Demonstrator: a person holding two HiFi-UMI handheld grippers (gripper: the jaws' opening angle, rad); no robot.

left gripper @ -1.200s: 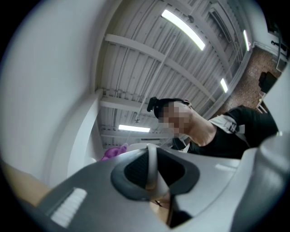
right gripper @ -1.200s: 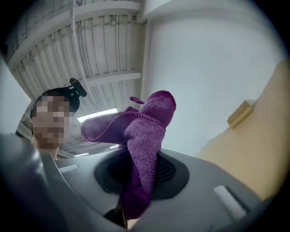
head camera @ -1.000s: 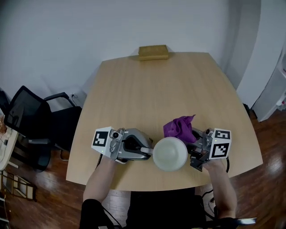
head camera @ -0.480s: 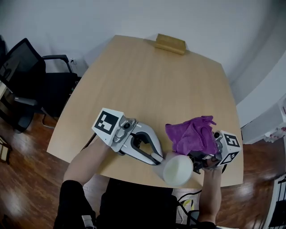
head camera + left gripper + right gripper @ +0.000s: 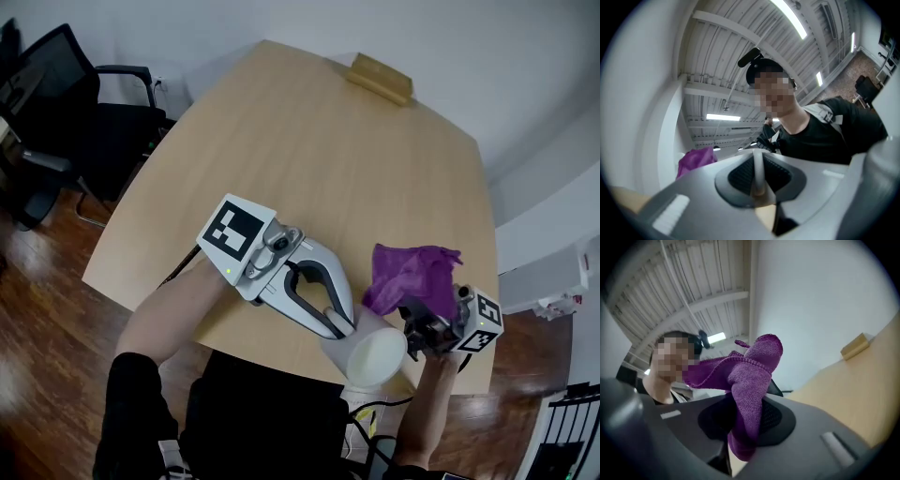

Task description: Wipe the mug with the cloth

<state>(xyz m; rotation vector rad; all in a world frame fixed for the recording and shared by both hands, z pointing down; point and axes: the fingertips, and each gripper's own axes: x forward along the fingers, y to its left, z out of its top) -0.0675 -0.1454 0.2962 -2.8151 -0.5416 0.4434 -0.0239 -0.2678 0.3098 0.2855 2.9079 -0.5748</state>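
Observation:
In the head view a white mug (image 5: 372, 359) hangs past the near edge of the wooden table (image 5: 309, 159), its mouth turned up toward the camera. My left gripper (image 5: 345, 328) is shut on the mug's wall, which shows as a thin pale strip (image 5: 758, 171) between the left gripper's (image 5: 758, 187) dark pads. My right gripper (image 5: 412, 319) stands just right of the mug, shut on a purple cloth (image 5: 412, 275) that bunches above it. In the right gripper view the cloth (image 5: 747, 380) is pinched between the right gripper's (image 5: 743, 437) pads. In the left gripper view the cloth (image 5: 696, 159) shows at the left.
A brown block (image 5: 380, 77) lies at the table's far edge and also shows as the block (image 5: 855, 345) in the right gripper view. A black office chair (image 5: 66, 103) stands at the left. White furniture (image 5: 553, 281) stands at the right over the wood floor.
The head view has swung to the left. The mug, held by my left gripper, has come from over the table's front edge to past it, and my right gripper has raised the cloth beside it.

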